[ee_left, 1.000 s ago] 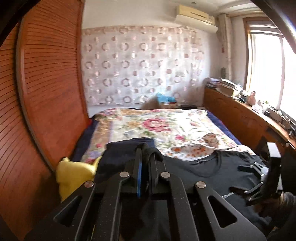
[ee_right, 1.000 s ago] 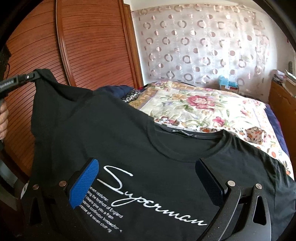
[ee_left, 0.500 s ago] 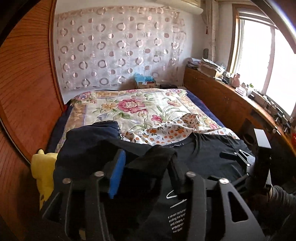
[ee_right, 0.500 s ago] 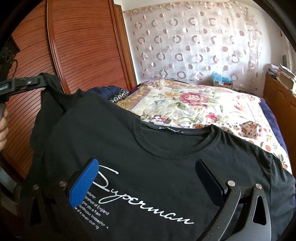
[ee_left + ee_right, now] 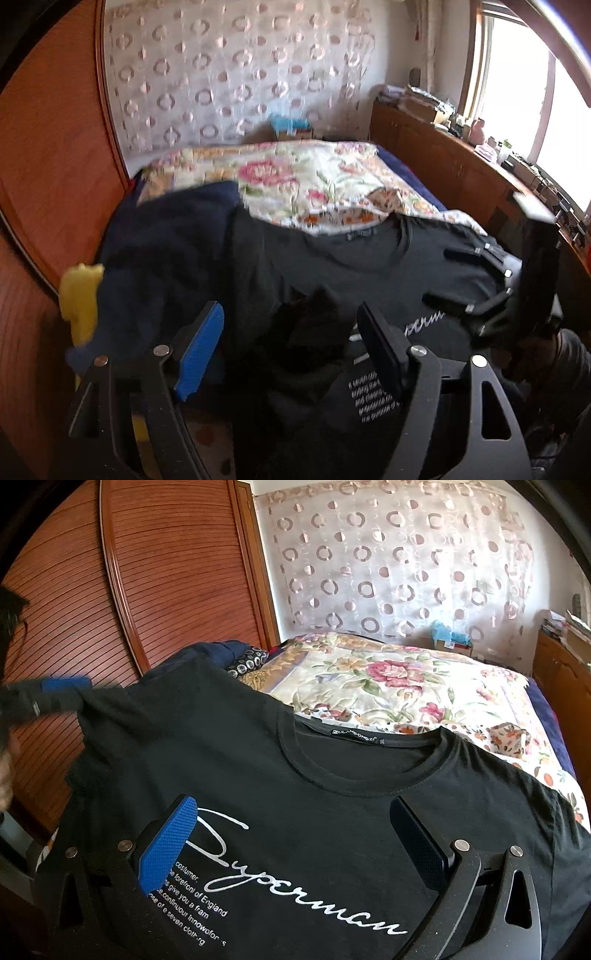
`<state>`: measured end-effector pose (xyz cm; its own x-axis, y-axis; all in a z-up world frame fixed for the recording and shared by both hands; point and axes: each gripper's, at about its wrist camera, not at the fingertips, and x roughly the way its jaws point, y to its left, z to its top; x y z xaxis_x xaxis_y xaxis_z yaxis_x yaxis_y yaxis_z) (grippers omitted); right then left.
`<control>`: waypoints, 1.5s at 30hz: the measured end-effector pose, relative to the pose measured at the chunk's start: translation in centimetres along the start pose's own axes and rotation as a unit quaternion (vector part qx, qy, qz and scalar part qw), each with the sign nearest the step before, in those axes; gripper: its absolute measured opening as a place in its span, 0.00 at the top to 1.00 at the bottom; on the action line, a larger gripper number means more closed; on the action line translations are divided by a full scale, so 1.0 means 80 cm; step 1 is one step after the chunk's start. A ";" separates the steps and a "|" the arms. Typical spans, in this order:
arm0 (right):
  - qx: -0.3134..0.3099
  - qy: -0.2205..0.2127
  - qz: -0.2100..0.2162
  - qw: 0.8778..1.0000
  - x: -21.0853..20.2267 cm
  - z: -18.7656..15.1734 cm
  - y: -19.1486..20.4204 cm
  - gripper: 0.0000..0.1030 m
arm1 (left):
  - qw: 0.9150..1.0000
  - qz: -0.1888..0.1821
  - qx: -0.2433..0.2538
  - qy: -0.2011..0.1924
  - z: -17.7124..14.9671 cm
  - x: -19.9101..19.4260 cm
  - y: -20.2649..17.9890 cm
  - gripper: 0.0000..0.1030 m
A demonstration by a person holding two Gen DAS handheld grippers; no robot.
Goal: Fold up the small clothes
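A black T-shirt (image 5: 332,738) with white "Superman" script lies front up on the bed, collar toward the far end. My right gripper (image 5: 291,803) hovers open over the print, nothing between its pads. In the left wrist view my left gripper (image 5: 290,308) has its jaws opening wide. The shirt's bunched sleeve (image 5: 314,325) lies loose between them, and neither pad presses on it. The right wrist view shows the left gripper (image 5: 74,698) blurred at the shirt's left sleeve. The left wrist view shows the right gripper (image 5: 436,275) open above the T-shirt (image 5: 351,266).
A floral bedspread (image 5: 295,177) covers the bed beyond the shirt. A navy garment (image 5: 166,240) and a yellow item (image 5: 79,295) lie at the left by the wooden wardrobe door (image 5: 166,572). A wooden sideboard (image 5: 443,166) runs along the right under the window.
My left gripper went from shut on the sleeve to wide open and sank toward the bed. The lifted sleeve and shoulder dropped with it. The right gripper stayed put, open.
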<state>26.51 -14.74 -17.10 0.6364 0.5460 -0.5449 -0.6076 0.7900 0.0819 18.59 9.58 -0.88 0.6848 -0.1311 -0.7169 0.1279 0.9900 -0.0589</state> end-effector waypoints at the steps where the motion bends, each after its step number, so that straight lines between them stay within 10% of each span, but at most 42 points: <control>1: -0.001 0.000 -0.001 1.000 -0.001 0.000 0.000 0.00 | 1.000 -0.002 -0.002 0.004 -0.006 0.002 0.000 0.27; 16: -0.011 0.032 0.043 0.999 0.017 0.002 0.017 0.07 | 0.999 0.026 -0.009 -0.017 -0.019 -0.020 0.019 0.27; 25: -0.082 0.092 0.103 0.987 0.059 -0.003 0.065 0.39 | 0.998 0.039 -0.031 -0.033 -0.036 -0.036 0.040 0.27; 30: -0.146 0.112 0.065 0.981 0.081 -0.014 0.075 0.87 | 0.998 0.044 -0.043 -0.033 -0.047 -0.041 0.051 0.27; 33: -0.150 0.099 0.051 0.982 0.069 -0.007 0.060 0.92 | 0.997 0.047 -0.049 -0.036 -0.052 -0.045 0.054 0.27; 41: -0.139 0.070 -0.011 0.988 0.028 0.006 0.010 0.92 | 0.997 0.043 -0.059 -0.040 -0.063 -0.046 0.063 0.27; 45: -0.126 0.079 -0.027 0.989 0.016 -0.006 0.012 0.51 | 0.997 0.038 -0.055 -0.040 -0.064 -0.044 0.059 0.27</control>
<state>26.53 -13.37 -18.11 0.6009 0.4399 -0.6674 -0.6868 0.7113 -0.1495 13.13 14.95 -2.22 0.7450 -0.0542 -0.6649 -0.0037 0.9963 -0.0854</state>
